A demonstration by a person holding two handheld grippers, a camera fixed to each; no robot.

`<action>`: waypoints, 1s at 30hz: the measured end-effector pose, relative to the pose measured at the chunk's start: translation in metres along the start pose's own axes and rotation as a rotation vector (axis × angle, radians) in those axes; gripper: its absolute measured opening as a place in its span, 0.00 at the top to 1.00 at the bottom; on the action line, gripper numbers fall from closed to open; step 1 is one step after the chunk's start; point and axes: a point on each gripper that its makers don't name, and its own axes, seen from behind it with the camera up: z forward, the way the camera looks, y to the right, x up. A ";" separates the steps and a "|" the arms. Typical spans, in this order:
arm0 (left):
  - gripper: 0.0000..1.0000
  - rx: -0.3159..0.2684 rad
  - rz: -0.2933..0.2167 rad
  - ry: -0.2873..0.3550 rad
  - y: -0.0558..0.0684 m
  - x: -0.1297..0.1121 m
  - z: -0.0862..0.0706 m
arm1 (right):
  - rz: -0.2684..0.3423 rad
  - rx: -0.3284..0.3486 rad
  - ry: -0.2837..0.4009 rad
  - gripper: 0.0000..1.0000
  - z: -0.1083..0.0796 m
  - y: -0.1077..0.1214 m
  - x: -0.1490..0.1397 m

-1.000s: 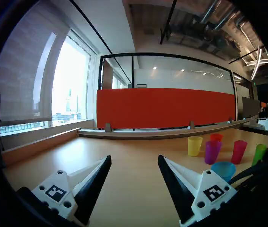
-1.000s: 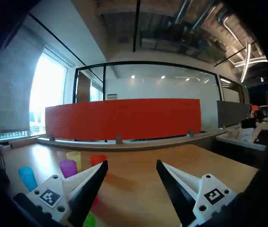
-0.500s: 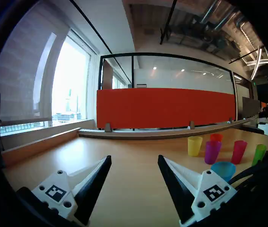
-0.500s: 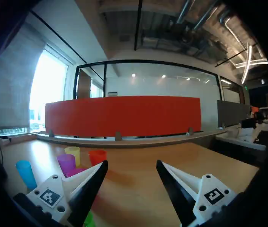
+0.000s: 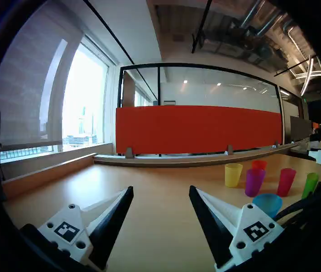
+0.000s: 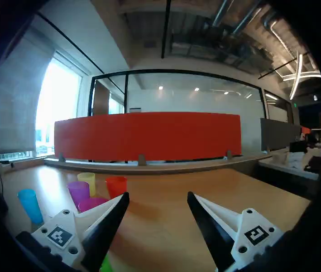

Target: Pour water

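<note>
Only the right hand-held gripper point(image 6: 157, 193) has dipped a little, fingers apart and empty. The left hand-held gripper point(image 5: 160, 187), likewise apart, is unchanged. At its 3 o'clock on the desk point(image 5: 115, 177) stand the yellow cup point(image 5: 233, 174), purple cup point(image 5: 254, 182), pink cup point(image 5: 286, 182) and blue cup point(image 5: 267, 204). I cannot tell whether any holds water. Best to approach low, clamp mid-wall and keep the cup upright.

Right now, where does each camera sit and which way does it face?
Left gripper view: rides low over the wooden table, facing the orange partition; its own open left tongs below, yellow cup at right.
Right gripper view: same heading; own open right tongs below, yellow cup at left.
Shared: table, partition, yellow cup.
</note>
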 end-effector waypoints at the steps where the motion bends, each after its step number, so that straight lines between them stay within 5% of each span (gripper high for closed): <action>1: 0.09 0.000 0.000 0.000 0.000 0.000 0.000 | -0.005 0.001 0.000 0.01 0.000 -0.001 -0.001; 30: 0.09 0.000 0.000 0.000 0.000 0.001 0.000 | -0.015 0.003 -0.003 0.00 0.001 -0.004 -0.005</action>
